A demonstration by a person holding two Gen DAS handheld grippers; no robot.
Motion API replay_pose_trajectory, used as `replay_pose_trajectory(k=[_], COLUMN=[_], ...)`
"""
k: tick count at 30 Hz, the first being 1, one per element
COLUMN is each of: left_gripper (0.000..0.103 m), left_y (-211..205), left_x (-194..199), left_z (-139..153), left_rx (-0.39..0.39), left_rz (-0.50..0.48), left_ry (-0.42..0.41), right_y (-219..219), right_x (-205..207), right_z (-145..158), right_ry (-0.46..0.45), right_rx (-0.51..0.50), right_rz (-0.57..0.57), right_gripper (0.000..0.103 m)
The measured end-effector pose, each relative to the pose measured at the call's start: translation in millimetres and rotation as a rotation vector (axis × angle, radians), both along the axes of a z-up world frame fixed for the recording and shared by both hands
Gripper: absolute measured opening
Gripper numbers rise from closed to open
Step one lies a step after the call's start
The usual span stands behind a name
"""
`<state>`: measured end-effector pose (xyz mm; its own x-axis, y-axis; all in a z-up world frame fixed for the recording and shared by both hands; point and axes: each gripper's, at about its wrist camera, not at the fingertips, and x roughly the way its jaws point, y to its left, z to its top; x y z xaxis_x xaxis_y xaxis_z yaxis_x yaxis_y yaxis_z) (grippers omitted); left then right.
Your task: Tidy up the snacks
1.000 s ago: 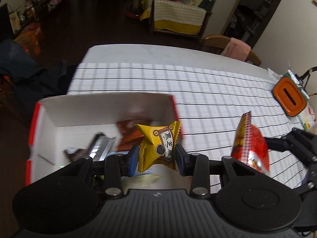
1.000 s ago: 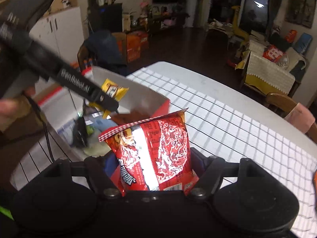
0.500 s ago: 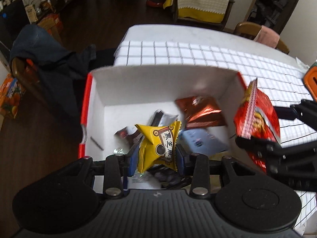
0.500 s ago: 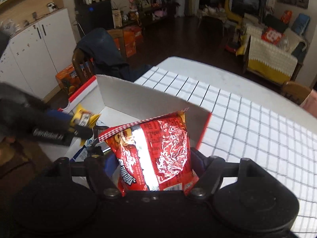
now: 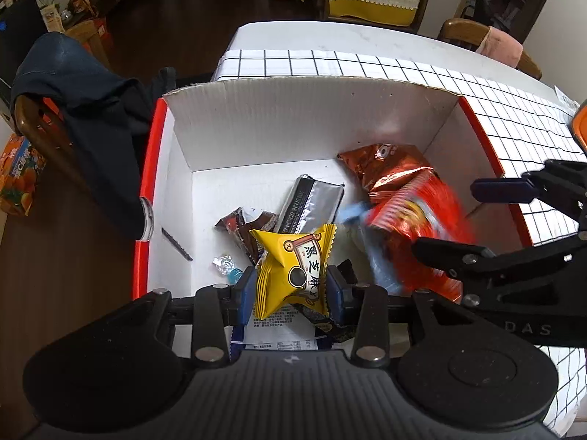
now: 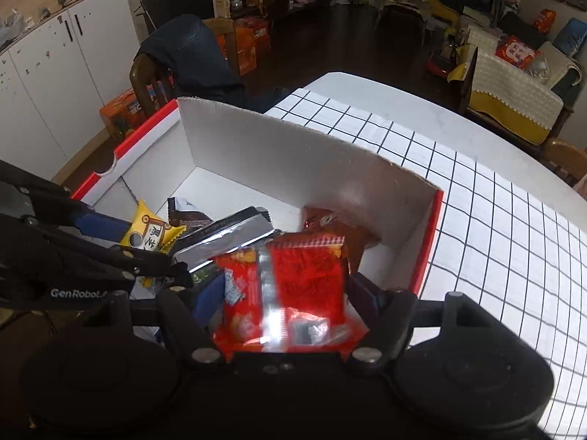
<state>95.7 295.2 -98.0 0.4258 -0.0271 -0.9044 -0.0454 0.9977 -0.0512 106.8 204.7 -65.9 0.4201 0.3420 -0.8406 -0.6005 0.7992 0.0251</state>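
A white cardboard box with red rims (image 5: 293,117) (image 6: 279,157) stands on the table and holds several snack packets. My left gripper (image 5: 291,291) is shut on a yellow snack packet (image 5: 293,271) and holds it over the box's near side; the packet also shows in the right wrist view (image 6: 150,234). My right gripper (image 6: 284,293) stands open over the box's right part. A red snack bag (image 6: 290,293) lies blurred between its spread fingers, tipping down into the box (image 5: 414,220).
In the box lie a copper-orange bag (image 5: 385,165), a silver-black packet (image 5: 312,205) and a brown packet (image 5: 245,227). A checked cloth (image 6: 495,220) covers the table. A chair with a dark jacket (image 5: 84,110) stands left of the box. An orange object (image 5: 579,124) sits at the right.
Both grippers have moved further over the box. The right gripper has opened and the red bag has tipped and dropped between its fingers. The left still grips the yellow packet.
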Motion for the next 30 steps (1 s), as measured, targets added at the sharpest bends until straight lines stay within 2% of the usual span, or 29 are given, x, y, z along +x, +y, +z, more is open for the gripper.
replay_pose_trajectory(k=[3, 10, 12, 14, 21, 23, 30], left_gripper=[0.042, 0.049, 0.054, 0.064, 0.073, 0.081, 0.084], left_y=[0.2, -3.7, -4.6, -5.5, -12.2, -14.9, -19.1], left_x=[-2.4, -14.6, -18.6, -23.2, -38.4, -43.6, -63.1], left_z=[-0.6, 12.3, 17.9, 24.4, 49.6, 57.4, 82.0], left_rx=[-0.006, -0.003, -0.004, -0.009, -0.007, 0.001, 0.008], left_rz=[-0.005, -0.011, -0.013, -0.017, -0.027, -0.035, -0.055], left_ry=[-0.005, -0.049, -0.067, -0.090, -0.169, -0.198, -0.286], right_y=[-3.2, -21.4, -26.4, -32.2, -49.3, -52.5, -61.1], right_x=[-2.9, -13.0, -16.1, -20.3, -39.3, -44.7, -67.0], right_z=[0.1, 14.2, 19.8, 25.9, 48.7, 55.2, 77.7], right_ry=[0.002, 0.001, -0.005, -0.013, -0.052, -0.066, -0.130], right_rx=[0.008, 0.097, 0.119, 0.143, 0.213, 0.237, 0.304], right_rz=[-0.017, -0.071, -0.090, -0.102, -0.136, -0.141, -0.149], right_gripper=[0.075, 0.084, 0.086, 0.089, 0.098, 0.100, 0.103])
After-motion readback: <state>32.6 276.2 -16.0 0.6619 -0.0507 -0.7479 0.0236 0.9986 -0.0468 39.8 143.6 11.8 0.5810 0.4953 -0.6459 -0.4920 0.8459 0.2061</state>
